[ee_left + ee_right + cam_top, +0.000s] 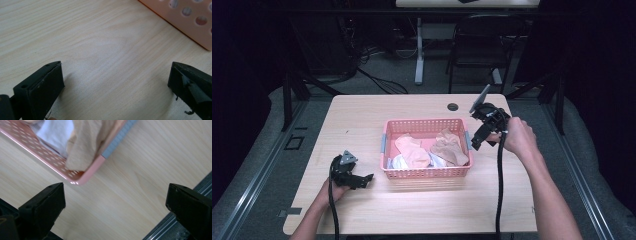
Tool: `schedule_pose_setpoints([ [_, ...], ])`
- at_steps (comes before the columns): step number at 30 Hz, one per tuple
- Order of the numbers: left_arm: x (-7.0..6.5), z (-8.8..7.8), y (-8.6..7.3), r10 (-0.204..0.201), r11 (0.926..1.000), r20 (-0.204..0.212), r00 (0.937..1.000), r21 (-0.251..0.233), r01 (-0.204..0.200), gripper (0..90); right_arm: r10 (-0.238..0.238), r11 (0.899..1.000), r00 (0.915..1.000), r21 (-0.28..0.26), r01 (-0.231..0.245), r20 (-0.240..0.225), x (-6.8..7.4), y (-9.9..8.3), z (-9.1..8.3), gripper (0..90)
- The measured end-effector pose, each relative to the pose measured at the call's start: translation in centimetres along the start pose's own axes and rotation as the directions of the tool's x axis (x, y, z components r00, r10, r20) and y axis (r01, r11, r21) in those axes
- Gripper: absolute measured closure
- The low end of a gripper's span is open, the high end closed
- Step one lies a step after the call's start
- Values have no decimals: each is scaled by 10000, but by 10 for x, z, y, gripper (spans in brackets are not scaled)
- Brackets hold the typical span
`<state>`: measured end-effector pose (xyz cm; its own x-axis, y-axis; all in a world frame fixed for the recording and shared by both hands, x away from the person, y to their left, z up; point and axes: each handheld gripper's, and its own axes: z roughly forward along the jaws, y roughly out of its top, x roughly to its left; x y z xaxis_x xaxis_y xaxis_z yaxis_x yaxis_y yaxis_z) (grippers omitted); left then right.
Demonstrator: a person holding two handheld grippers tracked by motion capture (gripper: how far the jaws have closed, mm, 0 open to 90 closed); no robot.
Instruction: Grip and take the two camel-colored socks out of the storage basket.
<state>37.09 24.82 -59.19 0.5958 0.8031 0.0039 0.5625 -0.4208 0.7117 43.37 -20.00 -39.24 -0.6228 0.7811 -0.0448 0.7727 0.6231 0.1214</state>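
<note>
Below me, from the high view, I see a pale wooden table [362,120] with a small round dark cable hole [453,106] near its far edge. Around it the room is dim: grey floor, dark curtains at both sides, a black chair [477,42] at 12 o'clock behind the table and a white desk leg [419,52] beside the chair.

At the table's centre sits a pink perforated basket [427,173] with grey handles at its two short ends. Inside it lie crumpled cloths: a pink one [412,150] on the left, a tan one [449,147] on the right, and a white one [399,162] showing beneath them.

My left gripper [354,177] rests low over the table at about 8 o'clock from the basket, near it but apart. In the left gripper view its jaws stand wide apart with bare wood between them, and the basket's wall [190,22] sits at 1 o'clock.

My right gripper [479,135] hangs just beside the basket's right end, at 3 o'clock from it. In the right gripper view its jaws are spread wide and hold nothing; the basket's corner [82,178] and the tan cloth [85,142] lie at 11 o'clock.
</note>
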Motion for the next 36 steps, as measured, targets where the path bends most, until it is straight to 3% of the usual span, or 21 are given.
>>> schedule_pose_setpoints([
  [8,0,0,0,2,10000,1,10000,3,-2,0,-687,9976,9976,50,687,-27,25,37,1,20],
  [16,0,0,0,6,10000,2,10000,2,-6,0,-1034,9944,9946,188,1036,-113,37,52,8,20],
  [20,0,0,0,3,10000,4,10000,0,-3,0,-1031,9946,9944,86,1033,-218,38,53,11,21],
  [26,0,0,0,4,10000,2,10000,5,-4,0,-1148,9934,9920,-121,1143,-522,42,51,28,34],
  [33,0,0,0,2,10000,5,10000,1,-2,0,-1163,9920,9902,-582,1119,-773,47,42,65,152],
  [36,0,0,0,5,10000,2,10000,2,-5,0,-1214,9898,9900,-836,1154,-713,49,37,78,251],
])
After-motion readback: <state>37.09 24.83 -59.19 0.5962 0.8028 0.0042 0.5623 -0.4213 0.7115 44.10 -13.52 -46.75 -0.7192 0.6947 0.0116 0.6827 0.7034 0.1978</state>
